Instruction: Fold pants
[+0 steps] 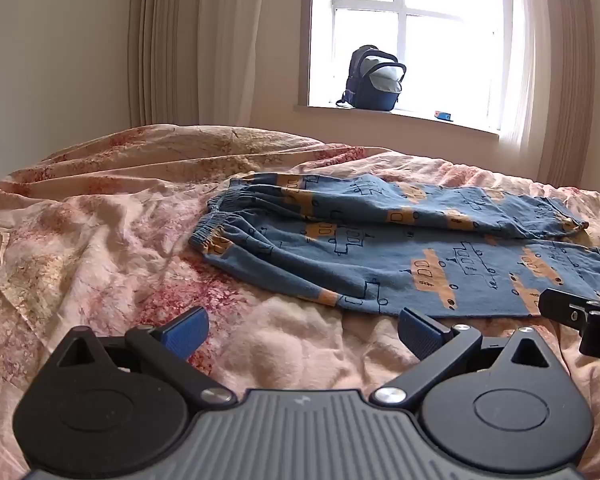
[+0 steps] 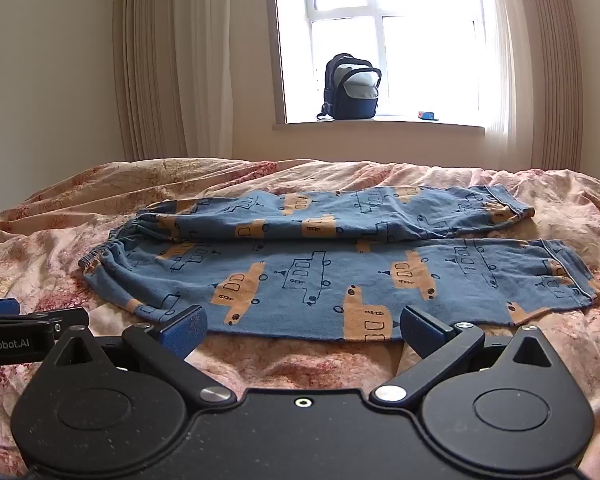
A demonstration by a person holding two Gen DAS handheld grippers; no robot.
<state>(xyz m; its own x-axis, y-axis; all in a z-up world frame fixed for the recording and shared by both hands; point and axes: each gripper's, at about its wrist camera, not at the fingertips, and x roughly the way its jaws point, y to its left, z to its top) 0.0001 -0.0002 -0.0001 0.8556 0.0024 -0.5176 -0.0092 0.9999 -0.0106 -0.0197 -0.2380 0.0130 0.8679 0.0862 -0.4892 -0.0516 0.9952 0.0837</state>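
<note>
Blue pants with an orange vehicle print lie flat on the bed, waistband to the left, both legs stretched to the right. They also show in the right wrist view. My left gripper is open and empty, low over the bedspread, just short of the near edge of the pants and left of their middle. My right gripper is open and empty, its fingertips at the near edge of the closer leg. Part of the right gripper shows at the right of the left wrist view.
The pink and red floral bedspread is wrinkled all around the pants. A dark blue backpack and a small object stand on the windowsill behind the bed. Curtains hang on both sides of the window.
</note>
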